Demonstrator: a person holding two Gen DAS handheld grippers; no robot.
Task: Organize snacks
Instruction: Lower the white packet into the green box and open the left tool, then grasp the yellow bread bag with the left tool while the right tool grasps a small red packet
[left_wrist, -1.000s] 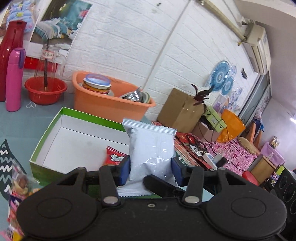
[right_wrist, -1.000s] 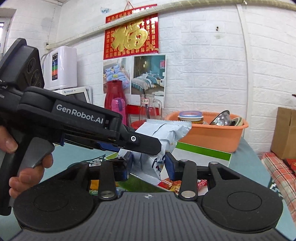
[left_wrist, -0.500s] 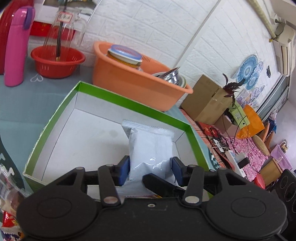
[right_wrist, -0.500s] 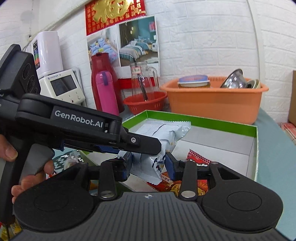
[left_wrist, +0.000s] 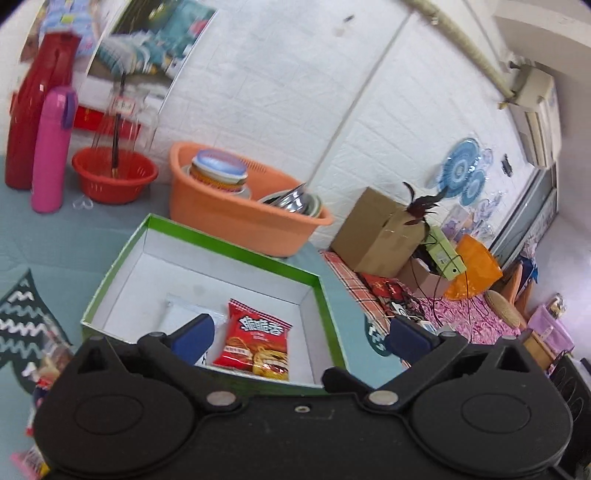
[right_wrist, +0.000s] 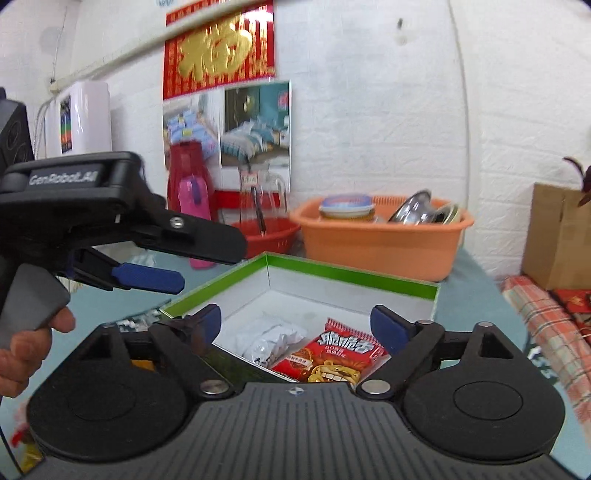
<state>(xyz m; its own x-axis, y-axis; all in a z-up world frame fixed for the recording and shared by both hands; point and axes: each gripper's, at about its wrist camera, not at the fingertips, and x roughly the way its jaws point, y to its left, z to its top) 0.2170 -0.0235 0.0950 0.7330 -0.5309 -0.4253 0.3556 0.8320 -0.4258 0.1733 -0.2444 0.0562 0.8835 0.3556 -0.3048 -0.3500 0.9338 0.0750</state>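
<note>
A green-rimmed white box (left_wrist: 236, 249) (right_wrist: 351, 273) sits on the teal table. Inside lie a red snack packet (left_wrist: 255, 339) (right_wrist: 336, 358) and a silver-white snack bag (left_wrist: 181, 314) (right_wrist: 269, 338), side by side on the box floor. My left gripper (left_wrist: 301, 332) hovers above the box's near edge, its jaws opening wide with nothing between them. My right gripper (right_wrist: 297, 326) also hangs over the near side of the box, jaws opening wide, apart from both packets. The left gripper (right_wrist: 147, 277) shows at the left of the right wrist view, held by a hand (right_wrist: 29, 347).
An orange basin (left_wrist: 236, 221) (right_wrist: 380, 240) with a jar and steel bowls stands behind the box. A red bowl (left_wrist: 114, 173), pink bottle (left_wrist: 51, 147) and red flask stand at the far left. More snack packets (left_wrist: 40, 373) lie at the near left. A cardboard box (left_wrist: 376, 232) is right.
Both grippers let go of the silver-white bags, which now lie in the box beside the red packet. Both sets of jaws spread wide, and both hands drew back and up from the box.
</note>
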